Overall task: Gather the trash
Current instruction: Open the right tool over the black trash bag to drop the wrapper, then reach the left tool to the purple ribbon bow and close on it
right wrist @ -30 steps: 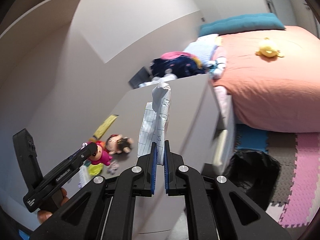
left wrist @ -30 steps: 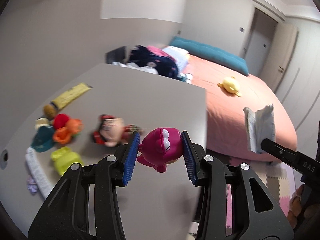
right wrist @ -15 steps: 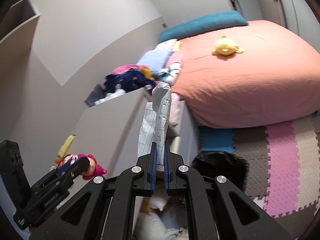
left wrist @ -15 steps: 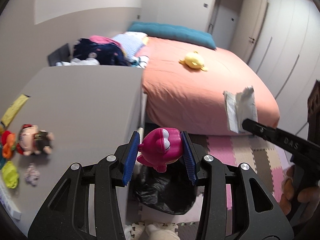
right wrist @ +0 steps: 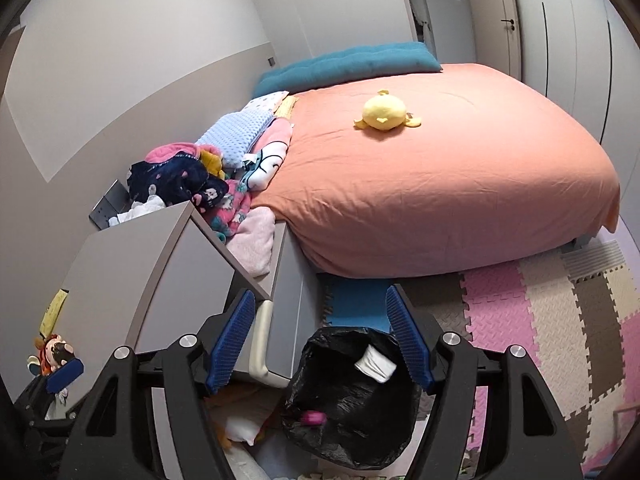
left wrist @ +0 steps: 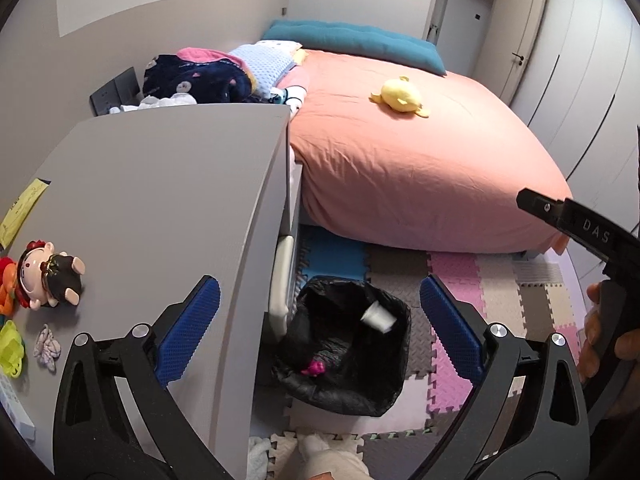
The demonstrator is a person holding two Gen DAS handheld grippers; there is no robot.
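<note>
Both ribbed blue tongs, left [left wrist: 320, 326] and right [right wrist: 320, 338], just sprung apart, empty, over glossy black bin liner [left wrist: 344, 364].

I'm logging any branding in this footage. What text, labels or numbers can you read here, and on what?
"DAS": white letters on the black finger of the right gripper, seen in the left wrist view.
Dark markings on the yellow paper strip on the desk: too small to read.
Nothing else is legible.

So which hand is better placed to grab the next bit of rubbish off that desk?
Probably left. Both hand-held grippers have just been opening, nothing between their jaws; the left hand-held gripper sits at the desk edge near the crumpled scrap, the right hand-held gripper over the bin.
</note>
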